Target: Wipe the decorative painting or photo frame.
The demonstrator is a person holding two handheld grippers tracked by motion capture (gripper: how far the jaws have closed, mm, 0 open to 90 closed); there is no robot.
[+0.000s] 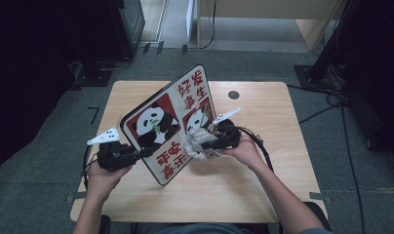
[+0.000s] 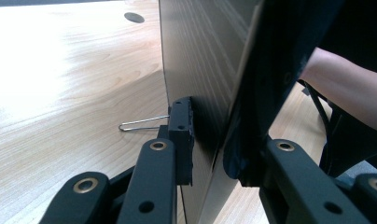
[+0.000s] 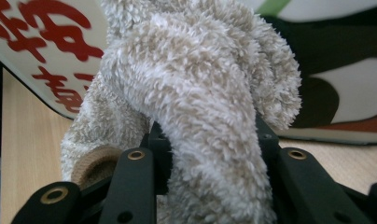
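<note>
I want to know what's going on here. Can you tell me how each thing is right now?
Panda board: standing on its edge, tilted, clamped at its rim.
Left claw: shut on the panda board.
Fluffy cloth: bunched up, pressed against the board's picture side.
Right claw: shut on the fluffy cloth.
Table: the board's bottom edge rests on it.

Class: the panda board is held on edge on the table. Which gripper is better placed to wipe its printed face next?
Right. The right gripper is shut on the fluffy cloth against the panda board; the left gripper clamps the board's edge.
</note>
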